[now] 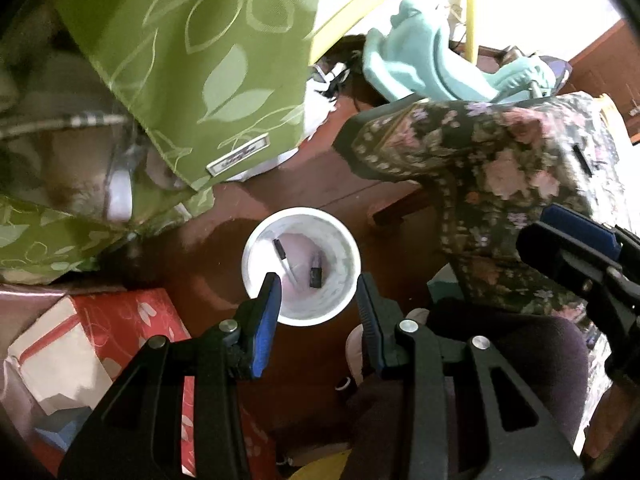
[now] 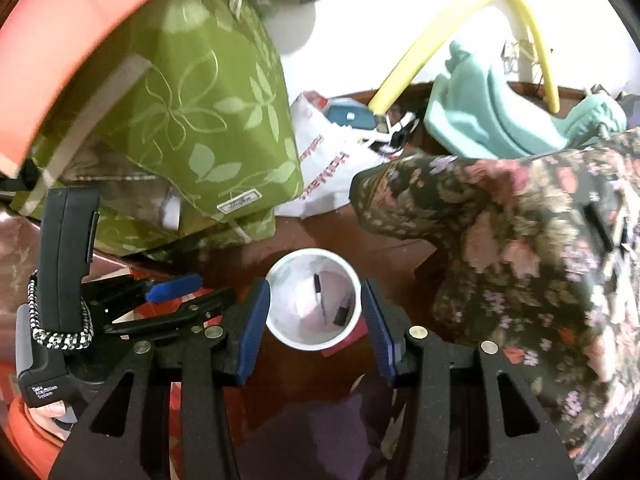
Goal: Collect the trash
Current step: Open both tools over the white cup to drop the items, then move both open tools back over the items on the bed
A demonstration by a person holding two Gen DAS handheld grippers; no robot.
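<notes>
White plastic, round and open-topped, the small bin (image 1: 301, 266) stands on the dark red-brown floor (image 1: 304, 184) and serves as the landmark for everything else. Inside it lie two small black pieces of trash (image 1: 315, 277) against a pale pinkish lining.

Directly above the bin, the left gripper (image 1: 318, 300) points steeply down; its blue-padded fingers (image 1: 267, 320) stand apart with nothing between them, one over the bin's near rim and the other just outside it. From the right wrist view, the right gripper (image 2: 316, 312) likewise hangs over the bin, its blue pads parted on either side of the rim without touching it, holding nothing.

Beyond the bin and to its left sits a green bag (image 1: 192, 60) printed with pale leaves; a small sewn label (image 1: 237, 155) on it is too blurred to read. Behind the bin, a white plastic shopping bag (image 2: 328, 160) carries red lettering that cannot be made out. To the left of the bin, nearer the camera, is a red floral box (image 1: 132, 320). To the right of the bin hangs floral-patterned clothing (image 1: 500, 184) of the person. Further back lies a pale teal plastic object (image 1: 420, 56) under a yellow curved tube (image 2: 440, 28).

Left of the bin in the right wrist view, the other handset's black body reads "Data Acquisition System" (image 2: 44, 393).
</notes>
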